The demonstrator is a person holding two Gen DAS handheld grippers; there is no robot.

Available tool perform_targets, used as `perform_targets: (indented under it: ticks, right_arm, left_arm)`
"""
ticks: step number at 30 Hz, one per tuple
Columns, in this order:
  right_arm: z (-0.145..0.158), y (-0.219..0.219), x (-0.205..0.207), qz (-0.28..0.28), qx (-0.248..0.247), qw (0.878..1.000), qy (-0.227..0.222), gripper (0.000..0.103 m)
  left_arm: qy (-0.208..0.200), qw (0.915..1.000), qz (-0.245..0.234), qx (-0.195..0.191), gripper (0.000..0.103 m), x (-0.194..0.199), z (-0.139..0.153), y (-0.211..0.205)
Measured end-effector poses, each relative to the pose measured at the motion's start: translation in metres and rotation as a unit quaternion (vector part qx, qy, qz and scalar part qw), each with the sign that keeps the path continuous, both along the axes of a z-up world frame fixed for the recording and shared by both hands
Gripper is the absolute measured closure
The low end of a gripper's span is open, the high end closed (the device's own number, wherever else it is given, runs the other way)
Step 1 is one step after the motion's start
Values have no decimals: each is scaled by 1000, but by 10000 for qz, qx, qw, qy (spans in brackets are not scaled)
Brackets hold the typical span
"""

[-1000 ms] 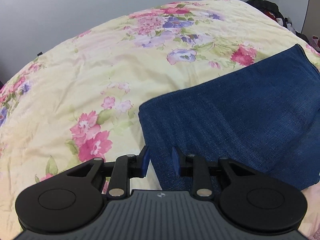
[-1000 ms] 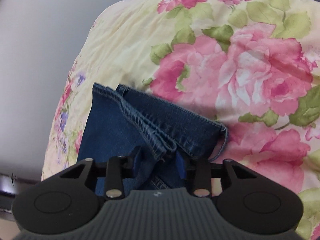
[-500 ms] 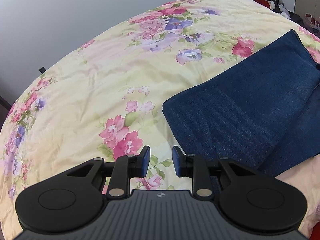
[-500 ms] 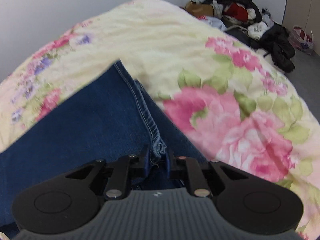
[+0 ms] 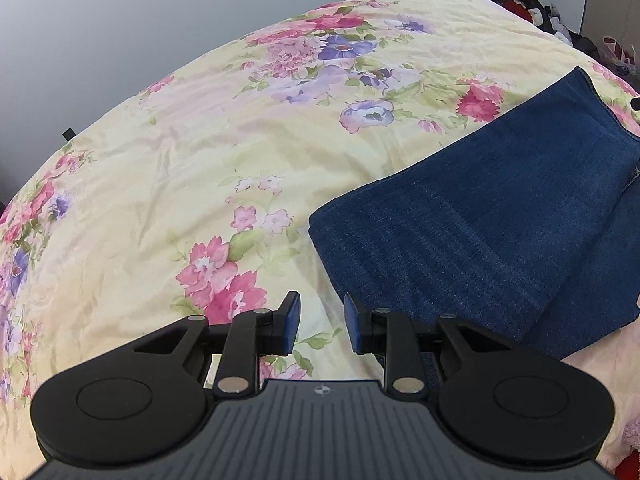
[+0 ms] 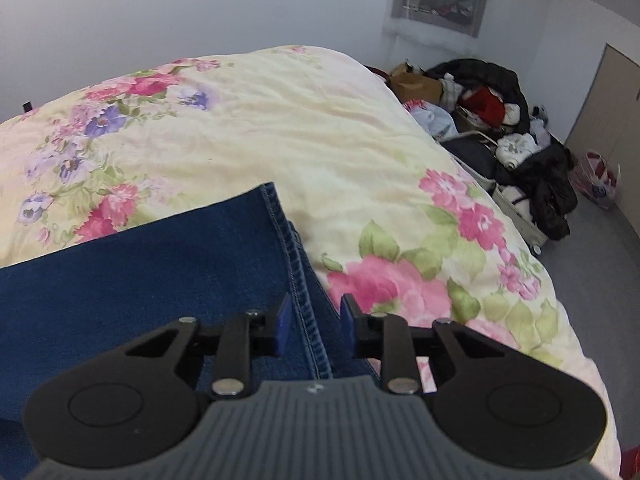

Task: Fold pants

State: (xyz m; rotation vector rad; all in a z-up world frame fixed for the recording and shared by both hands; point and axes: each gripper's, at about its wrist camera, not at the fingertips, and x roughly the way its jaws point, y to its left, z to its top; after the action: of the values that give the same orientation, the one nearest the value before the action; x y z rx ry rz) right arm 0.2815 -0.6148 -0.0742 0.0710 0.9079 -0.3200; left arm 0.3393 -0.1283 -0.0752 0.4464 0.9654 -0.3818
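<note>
Floral bed cover, folded denim pants laid flat on it, left gripper jaws spread and empty, right gripper jaws opening over the hem seam, nothing pinched.

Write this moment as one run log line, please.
jeans: folded on bed | left tongs: open, empty | right tongs: opening, over hem

The right gripper has let go of the jeans hem it pinched; its jaws are opening above the flat denim. The left gripper has come off the jeans' folded edge onto the bedspread
</note>
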Motion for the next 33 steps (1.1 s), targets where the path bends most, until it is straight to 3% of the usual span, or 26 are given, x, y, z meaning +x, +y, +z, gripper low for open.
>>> perform_targets:
  ticks: [7, 13, 15, 19, 24, 27, 28, 33]
  right_arm:
    - [-25, 1, 35, 162, -8, 9999, -25, 88]
    - [-79, -36, 36, -446, 48, 9957, 809, 89]
    - [-78, -47, 26, -554, 338, 9964, 553, 89]
    - [-58, -42, 14, -447, 35, 9989, 133, 89]
    - [-37, -20, 15, 137, 214, 9990, -354, 89]
    - [-43, -6, 26, 484, 324, 9976, -361, 89]
    - [-49, -3, 30, 514, 322, 9977, -303, 89]
    - [-78, -11, 38, 337, 643, 9973, -145, 91]
  left_arm:
    - [77, 9999, -125, 32, 72, 16, -10, -11]
    - [113, 9998, -140, -81, 72, 34, -21, -18]
    - [109, 9996, -117, -212, 72, 39, -25, -22]
    - [127, 9982, -153, -563, 74, 46, -38, -35]
    - [44, 9984, -238, -511, 79, 55, -53, -54]
    - [-49, 9997, -51, -244, 84, 69, -65, -55]
    - [-34, 9998, 39, -204, 91, 75, -70, -52]
    - [235, 9981, 432, -374, 98, 102, -97, -36]
